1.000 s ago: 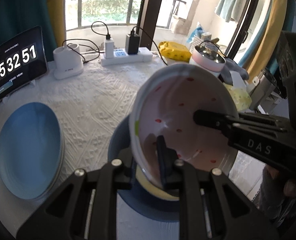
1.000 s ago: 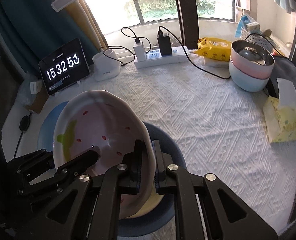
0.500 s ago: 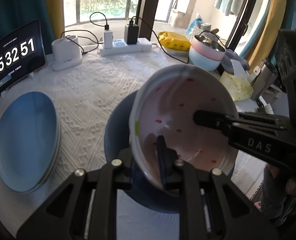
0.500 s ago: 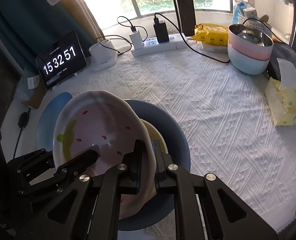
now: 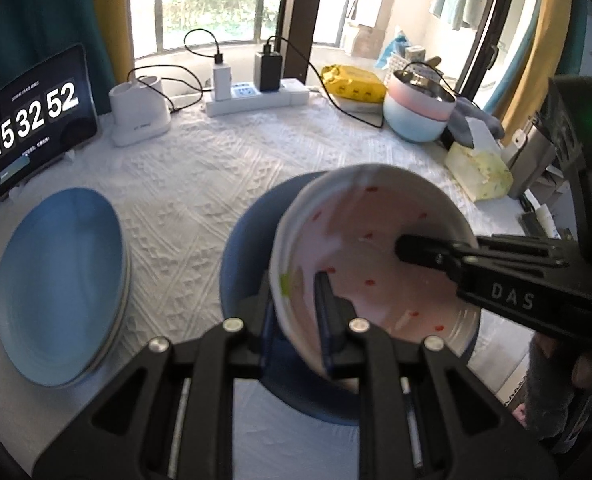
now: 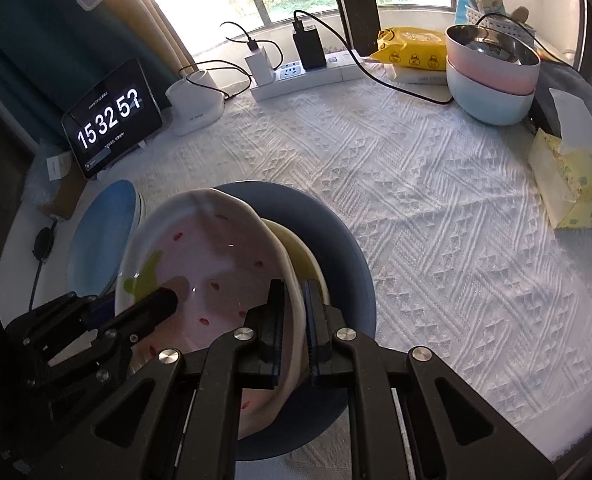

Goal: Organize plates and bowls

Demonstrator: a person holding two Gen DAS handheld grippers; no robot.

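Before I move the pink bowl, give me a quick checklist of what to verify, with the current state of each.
1. Left tool clamped on pink bowl rim: ok.
2. Right tool clamped on opposite rim: ok.
3. Bowl clear of yellow dish beneath: cannot tell.
4. Dark blue bowl sitting flat on cloth: ok.
5. Blue plates out of the way at left: ok.
6. Stacked bowls far from the tools: ok.

a clock tablet [image 5: 36, 120], power strip [image 5: 256, 98] and tissue box [image 6: 571, 184] sit on the tablecloth [image 6: 415, 200].
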